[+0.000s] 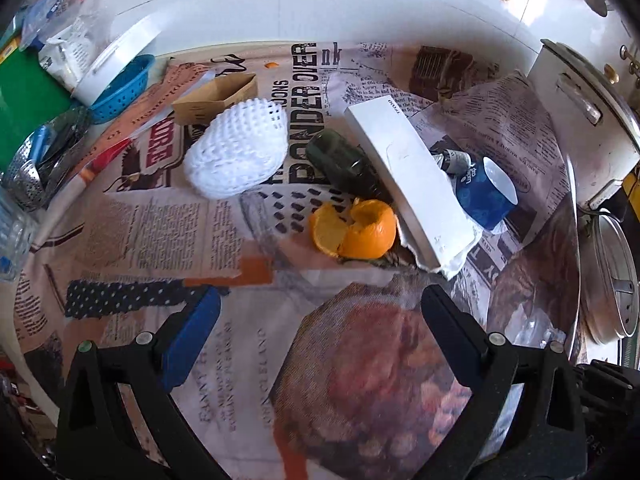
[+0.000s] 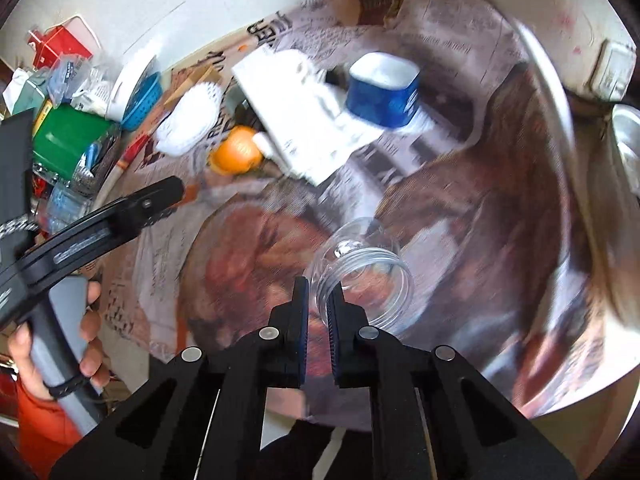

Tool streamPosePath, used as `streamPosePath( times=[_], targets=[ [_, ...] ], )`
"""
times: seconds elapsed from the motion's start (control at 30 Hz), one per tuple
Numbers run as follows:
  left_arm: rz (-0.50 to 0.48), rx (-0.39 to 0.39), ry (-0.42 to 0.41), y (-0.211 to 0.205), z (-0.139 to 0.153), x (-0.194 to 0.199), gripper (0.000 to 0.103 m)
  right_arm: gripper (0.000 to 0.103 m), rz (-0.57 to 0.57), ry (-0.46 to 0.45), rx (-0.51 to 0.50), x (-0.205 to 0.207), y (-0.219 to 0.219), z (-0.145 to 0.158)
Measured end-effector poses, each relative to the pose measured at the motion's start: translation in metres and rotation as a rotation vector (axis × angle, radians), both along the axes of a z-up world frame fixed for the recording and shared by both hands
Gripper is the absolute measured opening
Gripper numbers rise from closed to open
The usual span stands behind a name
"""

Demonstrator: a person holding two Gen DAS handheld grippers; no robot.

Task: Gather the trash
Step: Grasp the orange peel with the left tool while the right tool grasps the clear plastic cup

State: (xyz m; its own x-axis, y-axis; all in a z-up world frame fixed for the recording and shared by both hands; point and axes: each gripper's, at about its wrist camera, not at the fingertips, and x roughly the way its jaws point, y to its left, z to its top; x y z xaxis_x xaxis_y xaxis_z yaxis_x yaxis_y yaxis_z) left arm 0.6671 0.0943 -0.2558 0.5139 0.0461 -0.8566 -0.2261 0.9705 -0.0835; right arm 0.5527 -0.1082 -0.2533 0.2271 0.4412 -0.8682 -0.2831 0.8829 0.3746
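Left wrist view: left claw (image 1: pixel 320 308) spread wide, holding nothing, low centre of frame over the newspaper-covered bench (image 1: pixel 160 220).
Trash, mid frame: orange peel (image 1: pixel 354 228) just ahead of the claw; white box (image 1: pixel 408 184) tilted beside it to the right; dark bottle (image 1: pixel 344 162) behind; foam net (image 1: pixel 238 148) upper left; blue cup (image 1: pixel 486 192) on its side at right.
Right wrist view: right claw (image 2: pixel 317 304) nearly closed, pinching the rim of a clear jar (image 2: pixel 362 276), low centre, mouth towards the camera.
Left claw again: seen at left edge, open, hand (image 2: pixel 56 344) on its grip.
Handling: the jar looks light, thin, slippery plastic; the threaded rim seems stiffest, so hold there. Peel is soft and light; best pinched across its edge.
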Motion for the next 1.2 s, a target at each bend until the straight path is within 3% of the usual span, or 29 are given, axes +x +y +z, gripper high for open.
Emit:
streamPosePath(
  times=[0.13, 0.2, 0.33, 0.43, 0.53, 0.57, 0.6, 0.7, 0.77, 0.93, 1.07, 1.13, 1.2],
  targets=[
    [-0.008, -0.023, -0.013, -0.008, -0.014, 0.028, 0.096, 0.007, -0.003, -0.032, -0.026, 0.016, -0.016, 0.000],
    [-0.020, -0.052, -0.013, -0.010, -0.020, 0.038, 0.082, 0.007, -0.009, -0.041, -0.024, 0.021, -0.024, 0.003],
    [-0.040, -0.077, 0.003, -0.013, -0.033, 0.052, 0.068, 0.006, -0.014, -0.057, -0.017, 0.029, -0.029, 0.008],
    [-0.041, -0.085, 0.038, -0.016, -0.044, 0.058, 0.044, 0.007, -0.008, -0.036, 0.001, 0.034, -0.034, 0.007],
    [-0.041, -0.089, 0.016, -0.019, -0.046, 0.055, 0.040, 0.010, 0.005, -0.018, -0.021, 0.038, -0.035, 0.004],
    [-0.045, -0.089, 0.011, -0.020, -0.045, 0.053, 0.035, 0.023, 0.014, -0.008, -0.026, 0.038, -0.034, 0.003],
    [-0.046, -0.085, 0.006, -0.021, -0.044, 0.051, 0.031, 0.041, 0.017, 0.000, -0.024, 0.039, -0.034, 0.001],
    [-0.048, -0.056, -0.001, -0.023, -0.040, 0.044, 0.021, 0.065, -0.001, -0.018, -0.008, 0.035, -0.032, -0.001],
    [-0.041, -0.044, -0.004, -0.023, -0.037, 0.038, 0.016, 0.073, -0.001, -0.007, -0.007, 0.035, -0.027, -0.007],
    [-0.008, -0.083, -0.016, -0.014, -0.027, 0.014, 0.012, 0.074, -0.020, 0.054, -0.045, 0.044, -0.013, -0.034],
    [0.029, -0.113, -0.017, -0.003, -0.019, -0.001, 0.011, 0.073, -0.033, 0.038, -0.088, 0.049, -0.008, -0.043],
    [0.043, -0.106, -0.023, 0.000, -0.014, -0.009, 0.011, 0.060, -0.018, 0.025, -0.097, 0.050, -0.007, -0.044],
    [0.052, -0.104, -0.030, 0.002, -0.010, -0.016, 0.011, 0.060, -0.006, 0.009, -0.095, 0.050, -0.007, -0.042]
  ],
)
